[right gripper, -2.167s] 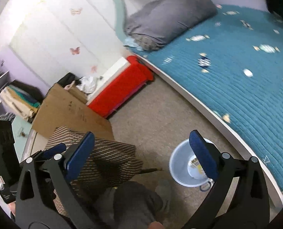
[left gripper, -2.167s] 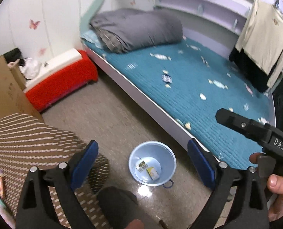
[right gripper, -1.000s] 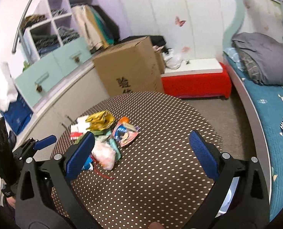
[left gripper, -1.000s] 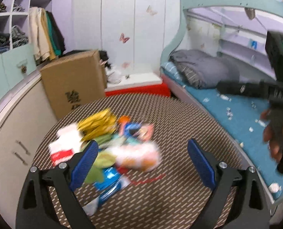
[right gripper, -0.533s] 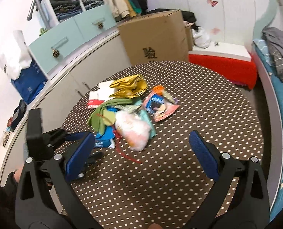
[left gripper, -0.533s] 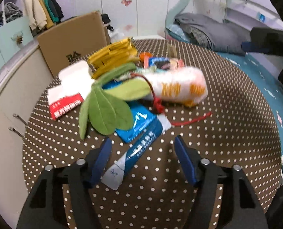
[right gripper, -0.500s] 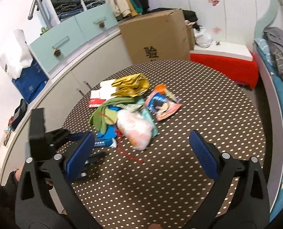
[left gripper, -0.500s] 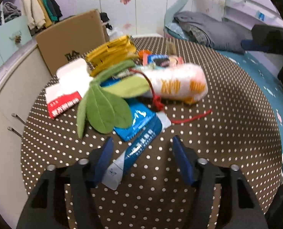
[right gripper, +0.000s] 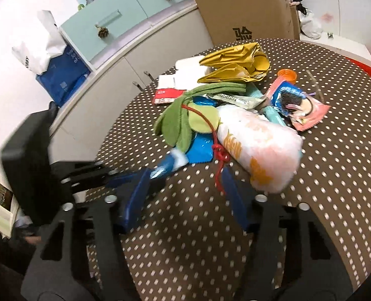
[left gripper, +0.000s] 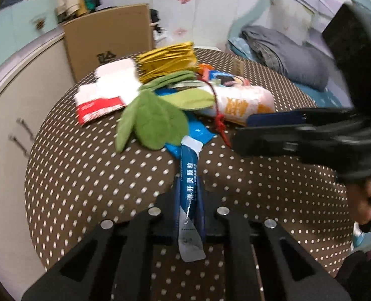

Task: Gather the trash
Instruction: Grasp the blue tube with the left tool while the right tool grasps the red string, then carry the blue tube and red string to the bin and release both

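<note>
Polka-dot table [left gripper: 85,165] carries a heap of trash, nearly all uncollected. Left gripper [left gripper: 189,195] has just clamped the dark blue sachet [left gripper: 189,175]; right gripper [right gripper: 185,193] has been narrowing, half open and empty, near the pink-white bag [right gripper: 258,145].

Since a moment ago, the left gripper [left gripper: 189,195] has just closed onto the blue sachet [left gripper: 190,188]; the right gripper [right gripper: 185,198] has narrowed beside the pink-and-white bag [right gripper: 258,148], gripping nothing

A long dark-blue sachet [left gripper: 189,190] with white print and torn silver ends is pinched between the pads of the left claw [left gripper: 188,200], running straight ahead from it. Beyond its far end lie a bright-blue wrapper [left gripper: 198,133], green felt leaves [left gripper: 152,123] and a pink-and-orange puffed bag [left gripper: 245,102], heaped together.
</note>
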{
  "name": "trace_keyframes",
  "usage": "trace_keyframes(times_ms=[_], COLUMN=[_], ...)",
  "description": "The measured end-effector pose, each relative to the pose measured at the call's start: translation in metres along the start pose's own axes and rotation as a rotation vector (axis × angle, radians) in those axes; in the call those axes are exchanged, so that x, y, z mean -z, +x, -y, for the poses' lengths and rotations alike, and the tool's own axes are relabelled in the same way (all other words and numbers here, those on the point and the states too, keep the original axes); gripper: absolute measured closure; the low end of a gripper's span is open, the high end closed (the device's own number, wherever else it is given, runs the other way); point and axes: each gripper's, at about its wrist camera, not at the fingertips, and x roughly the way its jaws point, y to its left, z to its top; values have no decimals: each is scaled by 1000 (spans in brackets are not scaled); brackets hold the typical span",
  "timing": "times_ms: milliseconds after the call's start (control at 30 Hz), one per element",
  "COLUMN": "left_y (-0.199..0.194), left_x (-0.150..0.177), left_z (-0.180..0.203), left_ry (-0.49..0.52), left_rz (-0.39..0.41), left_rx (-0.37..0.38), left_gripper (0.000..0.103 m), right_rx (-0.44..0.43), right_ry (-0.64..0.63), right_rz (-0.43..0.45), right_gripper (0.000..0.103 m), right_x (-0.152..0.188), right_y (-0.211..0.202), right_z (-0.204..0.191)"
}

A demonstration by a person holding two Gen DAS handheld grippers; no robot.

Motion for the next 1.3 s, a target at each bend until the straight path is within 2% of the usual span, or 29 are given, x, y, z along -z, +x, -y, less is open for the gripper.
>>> trace_keyframes(times_ms=[233, 267, 300, 367, 467, 633, 767, 1000, 1133, 1300], left_y=[-17, -20, -24, -27, -33, -39, -50, -64, -62, -47], left_x=[14, 16, 17, 16, 10, -8, -28, -72, -96, -122], left_z=[-17, -20, -22, -22, -19, -8, 9, 49, 83, 137], left_ry=[-105, -117, -128, -137, -143, -149, -127, -73, -24, 60], left_rz=[25, 28, 32, 40, 57, 94, 142, 230, 252, 250], left_rx=[-22, -20, -19, -25, -27, -13, 1, 43, 85, 158], left_gripper=[91, 91, 91, 91, 91, 92, 92, 92, 92, 92], right_rx=[131, 148, 175, 198, 158, 64, 9, -71, -61, 69], right_ry=[-16, -25, -43, -62, -51, -29, 12, 120, 189, 319], right_rz=[26, 24, 24, 24, 35, 95, 171, 344, 439, 517], right_gripper=[62, 71, 75, 92, 93, 93, 93, 93, 93, 93], right_x=[-8, -9, -9, -9, -6, -2, -2, -1, 8, 43], right_y=[27, 30, 33, 34, 24, -18, -63, -160, -213, -267], right_z=[7, 6, 5, 4, 4, 4, 13, 57, 95, 164])
